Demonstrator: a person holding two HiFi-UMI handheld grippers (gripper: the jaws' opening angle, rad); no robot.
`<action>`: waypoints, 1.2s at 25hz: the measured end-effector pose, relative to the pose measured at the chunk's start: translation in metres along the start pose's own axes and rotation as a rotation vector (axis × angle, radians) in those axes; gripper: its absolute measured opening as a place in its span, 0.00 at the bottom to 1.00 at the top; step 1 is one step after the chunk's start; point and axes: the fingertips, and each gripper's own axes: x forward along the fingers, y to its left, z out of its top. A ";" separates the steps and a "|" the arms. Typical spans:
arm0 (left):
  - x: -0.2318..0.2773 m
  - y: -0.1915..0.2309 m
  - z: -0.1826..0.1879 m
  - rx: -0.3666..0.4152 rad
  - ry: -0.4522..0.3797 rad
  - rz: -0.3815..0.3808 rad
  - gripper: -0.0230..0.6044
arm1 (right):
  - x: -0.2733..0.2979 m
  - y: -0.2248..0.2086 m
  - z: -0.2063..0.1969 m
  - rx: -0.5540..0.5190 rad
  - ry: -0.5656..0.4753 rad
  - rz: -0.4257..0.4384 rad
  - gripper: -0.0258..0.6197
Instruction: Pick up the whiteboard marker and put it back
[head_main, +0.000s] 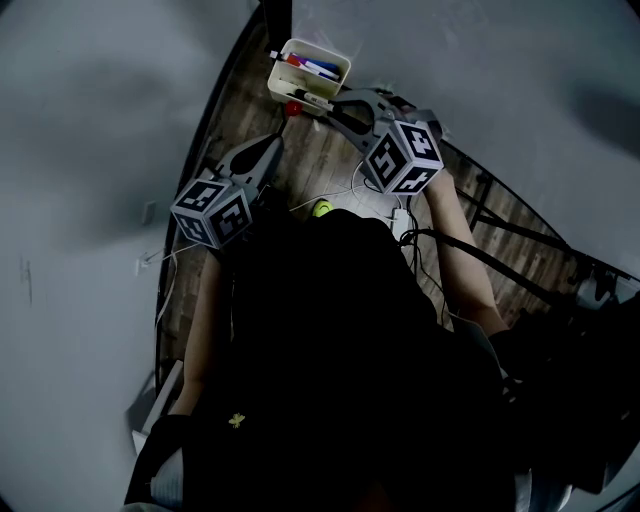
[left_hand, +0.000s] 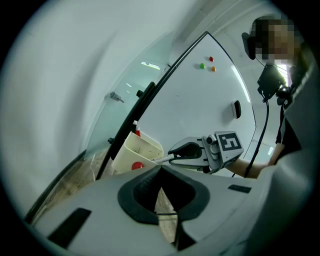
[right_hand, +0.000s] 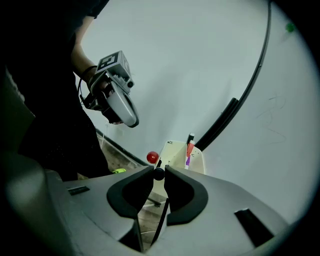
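Note:
A cream marker tray (head_main: 277, 75) hangs on the whiteboard's lower edge and holds several coloured markers (head_main: 318, 69). My right gripper (head_main: 335, 103) reaches to the tray's front rim, shut on a whiteboard marker (left_hand: 161, 159) with a white barrel. In the right gripper view the marker's black end (right_hand: 158, 174) sits pinched between the jaw tips, just in front of the tray (right_hand: 172, 152). My left gripper (head_main: 272, 148) hovers lower left of the tray, its jaws together with nothing in them. A red round magnet (head_main: 291, 108) sits beside the tray.
The whiteboard's black frame (left_hand: 145, 107) runs diagonally past the tray. Coloured magnets (left_hand: 202, 65) and a black eraser (left_hand: 236, 109) stick to the board. On the wood floor below lie a green object (head_main: 322, 209) and white cables (head_main: 340, 192).

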 end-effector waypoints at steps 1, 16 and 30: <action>0.000 -0.001 -0.001 0.001 0.000 -0.002 0.09 | -0.002 0.000 0.001 0.008 -0.006 -0.005 0.17; 0.004 -0.016 0.001 0.039 0.005 -0.034 0.09 | -0.037 -0.011 0.028 0.131 -0.118 -0.078 0.17; 0.015 -0.028 0.005 0.058 -0.005 -0.060 0.09 | -0.076 -0.015 0.050 0.151 -0.174 -0.126 0.17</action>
